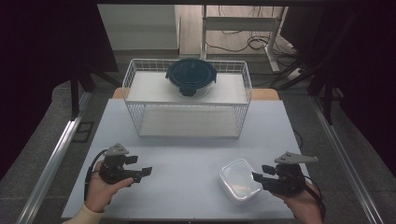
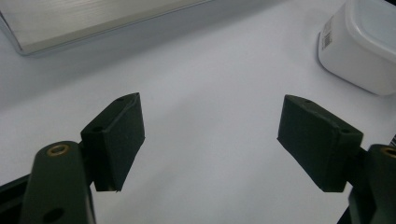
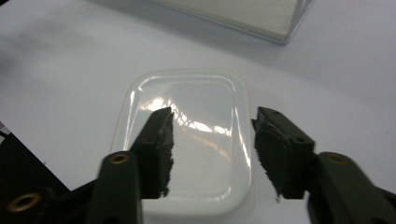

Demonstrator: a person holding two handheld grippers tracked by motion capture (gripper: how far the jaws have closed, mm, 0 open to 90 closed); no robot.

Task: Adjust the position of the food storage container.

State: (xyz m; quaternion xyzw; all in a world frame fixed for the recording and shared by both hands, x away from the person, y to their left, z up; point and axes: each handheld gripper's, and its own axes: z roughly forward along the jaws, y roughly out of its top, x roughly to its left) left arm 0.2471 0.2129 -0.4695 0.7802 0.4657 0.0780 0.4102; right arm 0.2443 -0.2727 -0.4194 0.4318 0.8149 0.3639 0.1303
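Observation:
A white lidded plastic container (image 1: 239,179) rests on the table at the front right. My right gripper (image 1: 258,178) hovers at its right edge, open, with its jaws spread above the lid (image 3: 187,140) and nothing held. My left gripper (image 1: 145,171) is at the front left, open wide over bare table (image 2: 205,102), empty. The same container (image 2: 359,46) shows at the upper right of the left gripper view. A round dark-blue lidded bowl (image 1: 191,75) sits on the upper shelf of a white wire rack (image 1: 187,95).
The wire rack (image 1: 135,116) stands across the back middle of the white table (image 1: 187,158), its lower shelf bare (image 1: 187,122). The rack's base edge (image 3: 243,18) lies just beyond the container. Metal rails run along both table sides. Cables lie on the floor beyond.

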